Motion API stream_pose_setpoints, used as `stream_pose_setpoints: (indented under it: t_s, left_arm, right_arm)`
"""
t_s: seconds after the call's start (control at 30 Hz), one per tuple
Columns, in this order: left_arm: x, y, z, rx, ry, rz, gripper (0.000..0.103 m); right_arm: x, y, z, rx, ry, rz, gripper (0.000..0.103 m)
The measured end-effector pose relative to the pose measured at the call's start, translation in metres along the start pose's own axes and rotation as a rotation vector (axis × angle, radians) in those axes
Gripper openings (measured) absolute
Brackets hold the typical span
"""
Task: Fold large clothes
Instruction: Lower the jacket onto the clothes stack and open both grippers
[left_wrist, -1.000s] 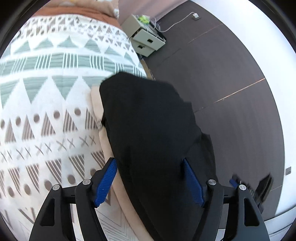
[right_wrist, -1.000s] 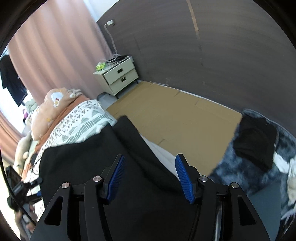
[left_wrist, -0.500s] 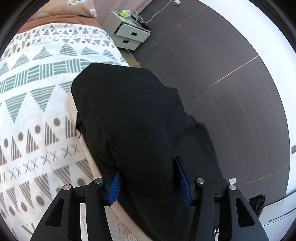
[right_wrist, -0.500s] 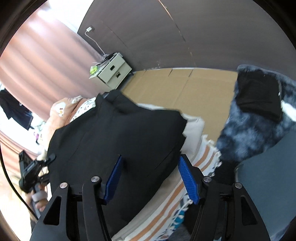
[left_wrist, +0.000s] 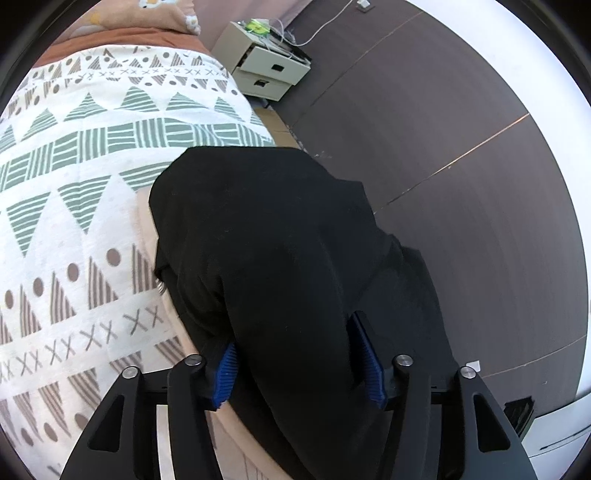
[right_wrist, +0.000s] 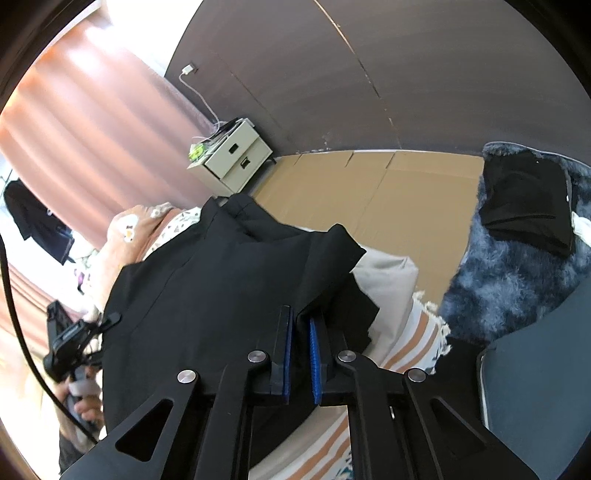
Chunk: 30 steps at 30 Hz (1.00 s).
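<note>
**Black garment draped at bed edge, both tongs on it**

Left wrist view. Black garment (left_wrist: 280, 266) lies over the edge of the bed, on the patterned bedspread (left_wrist: 74, 206) and hanging past it toward the dark floor (left_wrist: 461, 184). Left gripper (left_wrist: 301, 363): blue pads stand apart with a thick bunch of the black cloth filling the gap between them; whether the pads actually press the cloth, cannot tell. Beyond the bed's far corner, a pale two-drawer nightstand (left_wrist: 266, 70) with cables on top. A brown-orange pillow (left_wrist: 147, 14) at the head end of the bed.

Right wrist view. Right gripper (right_wrist: 299, 354): pads drawn nearly together, pinching a fold of the same garment (right_wrist: 221, 280), which spreads away over the bed's edge. A striped cloth (right_wrist: 406, 343) shows under it near the bed corner. Flattened cardboard (right_wrist: 369, 192) covers the floor by the nightstand (right_wrist: 236, 155). Right side: a fluffy blue-grey rug (right_wrist: 509, 288) with another black item (right_wrist: 524, 199) on it. Left edge: a hand (right_wrist: 83, 402) on the other gripper's handle, pink curtain (right_wrist: 92, 122) behind.
</note>
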<state>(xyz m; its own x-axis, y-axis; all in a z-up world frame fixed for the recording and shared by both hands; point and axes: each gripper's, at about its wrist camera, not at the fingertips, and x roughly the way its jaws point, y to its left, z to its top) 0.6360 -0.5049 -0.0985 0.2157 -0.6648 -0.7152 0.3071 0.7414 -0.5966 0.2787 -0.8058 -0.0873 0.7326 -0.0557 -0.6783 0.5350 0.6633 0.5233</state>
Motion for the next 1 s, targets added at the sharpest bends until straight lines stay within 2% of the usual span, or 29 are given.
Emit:
stream_pose_setpoints:
  t_s: [0.1, 0.17, 0.23, 0.3, 0.37, 0.47, 0.53, 0.63, 0.8, 0.9, 1.0]
  left_arm:
    - [-0.010, 0.004, -0.007, -0.008, 0.010, 0.005, 0.063]
    - [-0.022, 0.004, -0.012, 0.001, -0.006, 0.020, 0.067]
    - [-0.035, 0.003, -0.018, 0.025, -0.027, 0.033, 0.071]
    - [-0.046, 0.003, -0.026, 0.038, -0.042, 0.043, 0.077]
    - [-0.059, 0.003, -0.033, 0.045, -0.059, 0.053, 0.084]
    - [-0.080, 0.003, -0.045, 0.039, -0.072, 0.062, 0.087]
    - [-0.095, 0.000, -0.053, 0.037, -0.077, 0.064, 0.087]
    - [-0.126, -0.006, -0.066, 0.050, -0.101, 0.059, 0.090]
    - [-0.182, -0.011, -0.093, 0.093, -0.168, 0.049, 0.098]
    - [-0.214, -0.016, -0.108, 0.112, -0.214, 0.050, 0.102]
    - [-0.242, -0.014, -0.120, 0.115, -0.242, 0.051, 0.102]
  right_arm:
    - [0.004, 0.003, 0.001, -0.019, 0.018, -0.047, 0.010]
    - [-0.001, 0.005, -0.002, -0.020, 0.018, -0.063, 0.018]
    - [-0.011, 0.006, -0.007, -0.022, 0.016, -0.059, 0.043]
    - [-0.025, 0.006, -0.014, -0.028, 0.008, -0.053, 0.056]
    - [-0.035, 0.007, -0.019, -0.040, 0.006, -0.051, 0.058]
    - [-0.055, 0.012, -0.026, -0.058, 0.007, -0.047, 0.060]
    - [-0.071, 0.018, -0.032, -0.070, -0.007, -0.041, 0.071]
    - [-0.091, 0.030, -0.039, -0.092, -0.020, -0.043, 0.080]
    - [-0.121, 0.056, -0.054, -0.129, -0.030, -0.016, 0.083]
    - [-0.140, 0.071, -0.065, -0.147, -0.053, 0.027, 0.101]
    - [-0.159, 0.086, -0.076, -0.163, -0.080, 0.029, 0.102]
